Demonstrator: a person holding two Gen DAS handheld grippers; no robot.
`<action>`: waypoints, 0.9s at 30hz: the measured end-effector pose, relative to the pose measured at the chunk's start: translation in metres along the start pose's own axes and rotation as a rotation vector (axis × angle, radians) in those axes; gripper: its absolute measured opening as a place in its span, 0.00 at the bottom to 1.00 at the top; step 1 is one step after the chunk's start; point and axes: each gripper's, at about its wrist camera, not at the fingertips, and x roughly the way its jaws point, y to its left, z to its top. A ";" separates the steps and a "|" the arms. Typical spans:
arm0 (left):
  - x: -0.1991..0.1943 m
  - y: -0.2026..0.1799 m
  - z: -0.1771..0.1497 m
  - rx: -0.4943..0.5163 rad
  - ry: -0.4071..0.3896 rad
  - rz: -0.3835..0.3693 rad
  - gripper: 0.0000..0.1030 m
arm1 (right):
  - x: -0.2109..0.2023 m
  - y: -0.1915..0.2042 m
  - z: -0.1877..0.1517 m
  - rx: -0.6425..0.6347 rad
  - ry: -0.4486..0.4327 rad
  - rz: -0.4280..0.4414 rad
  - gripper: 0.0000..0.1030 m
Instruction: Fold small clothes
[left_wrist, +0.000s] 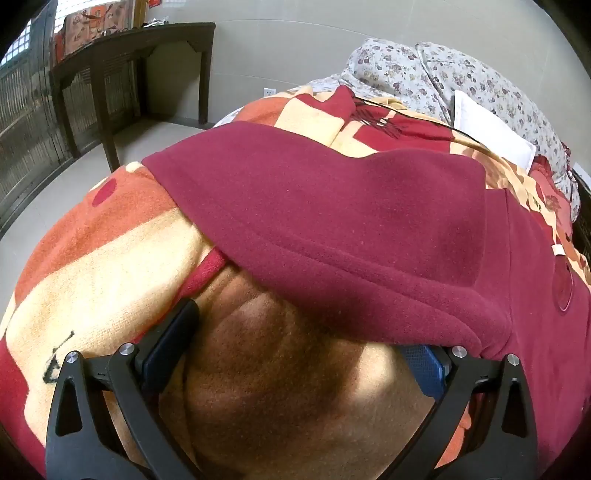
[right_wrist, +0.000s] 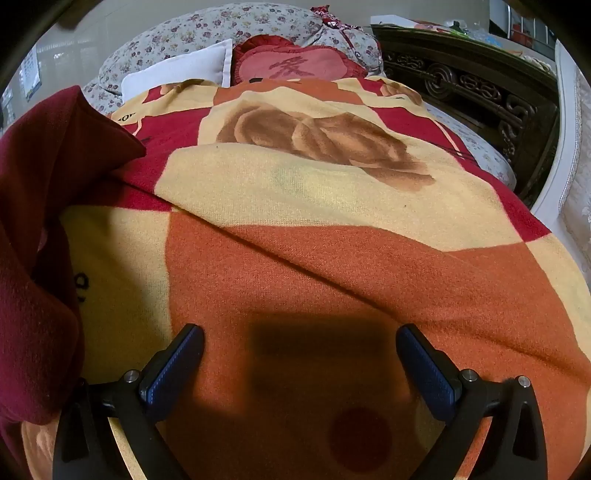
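Note:
A maroon fleece garment (left_wrist: 332, 221) lies spread on the patterned blanket (left_wrist: 92, 258) of a bed and fills the middle of the left wrist view. My left gripper (left_wrist: 299, 328) is open just in front of the garment's near edge. That edge covers the tip of its right finger (left_wrist: 424, 365), while the left finger (left_wrist: 173, 332) rests over bare blanket. In the right wrist view the same garment (right_wrist: 37, 258) is bunched at the left border. My right gripper (right_wrist: 299, 328) stands open over the orange part of the blanket (right_wrist: 332, 266), with nothing between its fingers.
Floral pillows (left_wrist: 424, 70), a white pillow (right_wrist: 177, 74) and a red cushion (right_wrist: 291, 66) lie at the head of the bed. A dark wooden table (left_wrist: 129, 55) stands on the floor to the left. Carved dark furniture (right_wrist: 461, 85) runs along the bed's right side.

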 end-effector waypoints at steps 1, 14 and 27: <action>0.000 0.000 0.000 0.000 0.000 0.000 1.00 | 0.000 0.000 0.000 0.000 0.000 0.000 1.00; 0.002 -0.002 0.003 0.008 0.028 0.009 1.00 | -0.003 0.000 0.000 0.000 0.000 0.000 1.00; -0.076 -0.051 -0.019 0.202 0.034 -0.020 1.00 | -0.004 -0.001 0.002 -0.002 0.028 0.006 1.00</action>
